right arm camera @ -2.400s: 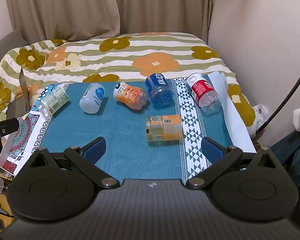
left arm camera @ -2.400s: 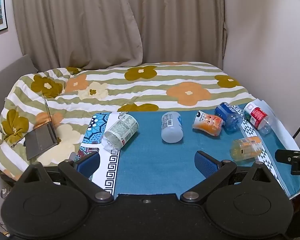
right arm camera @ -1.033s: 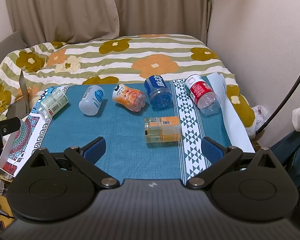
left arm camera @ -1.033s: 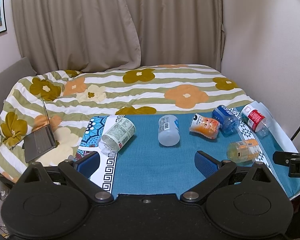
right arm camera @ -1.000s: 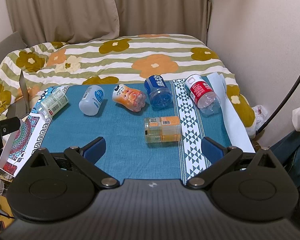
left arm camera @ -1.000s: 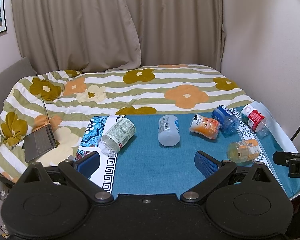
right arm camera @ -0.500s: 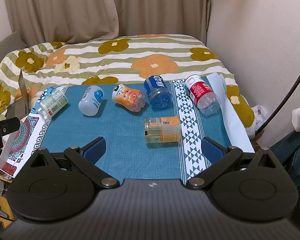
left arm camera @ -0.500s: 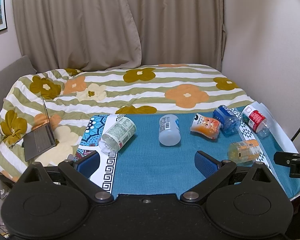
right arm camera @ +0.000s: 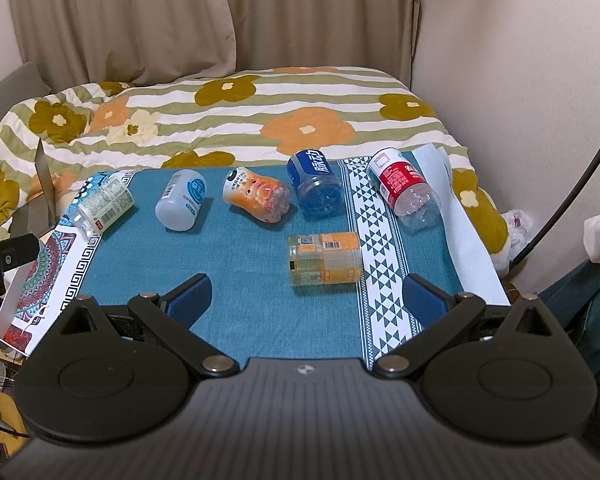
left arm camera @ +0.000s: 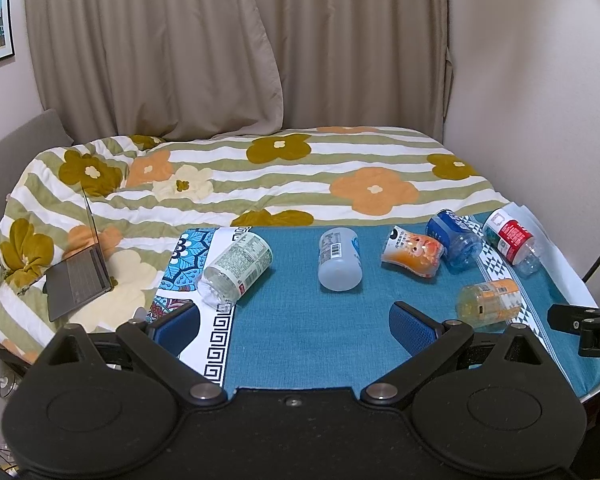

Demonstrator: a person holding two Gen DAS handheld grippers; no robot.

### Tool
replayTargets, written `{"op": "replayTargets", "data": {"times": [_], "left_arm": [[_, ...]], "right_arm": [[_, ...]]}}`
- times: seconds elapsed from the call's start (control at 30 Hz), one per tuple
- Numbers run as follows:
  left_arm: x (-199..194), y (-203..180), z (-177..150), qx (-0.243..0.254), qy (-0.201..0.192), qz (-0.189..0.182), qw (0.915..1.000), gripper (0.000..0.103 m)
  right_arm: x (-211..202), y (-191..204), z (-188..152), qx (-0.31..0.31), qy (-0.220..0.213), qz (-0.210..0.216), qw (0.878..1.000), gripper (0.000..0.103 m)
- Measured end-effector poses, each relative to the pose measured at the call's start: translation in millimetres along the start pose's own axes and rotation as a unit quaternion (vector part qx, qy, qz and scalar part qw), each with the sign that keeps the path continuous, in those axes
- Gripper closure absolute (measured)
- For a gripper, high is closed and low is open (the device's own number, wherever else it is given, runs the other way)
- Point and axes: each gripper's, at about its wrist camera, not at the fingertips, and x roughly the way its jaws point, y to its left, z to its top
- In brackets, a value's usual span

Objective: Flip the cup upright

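Several cut bottle cups lie on their sides on the teal cloth (right arm camera: 228,264). The square orange-label cup (right arm camera: 325,257) lies nearest my right gripper (right arm camera: 306,300), which is open and empty just short of it. It also shows in the left wrist view (left arm camera: 489,300). Farther back lie the green-label clear cup (left arm camera: 236,266), the pale blue cup (left arm camera: 339,258), the orange cartoon cup (left arm camera: 413,250), the blue cup (left arm camera: 454,238) and the red-label cup (left arm camera: 510,239). My left gripper (left arm camera: 296,322) is open and empty over the cloth's near left.
The cloth covers a low table in front of a bed with a flowered striped duvet (left arm camera: 300,176). An open laptop (left arm camera: 80,276) lies on the bed at the left. A wall (right arm camera: 520,80) stands close on the right. A patterned mat (left arm camera: 188,272) borders the cloth's left side.
Both grippers have shifted slightly, with the cups sitting a little differently in view. No cup has moved and both grippers stay open.
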Motion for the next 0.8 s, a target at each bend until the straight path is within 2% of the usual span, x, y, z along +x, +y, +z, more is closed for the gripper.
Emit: {"op": "replayTargets", "data": {"times": [0.8], "left_arm": [[1.6, -3.2, -0.4, 0.002, 0.002, 0.001, 1.0000, 0.001]], "right_arm": [[1.8, 0.1, 1.4, -0.001, 0.001, 0.002, 1.000, 0.000]]}}
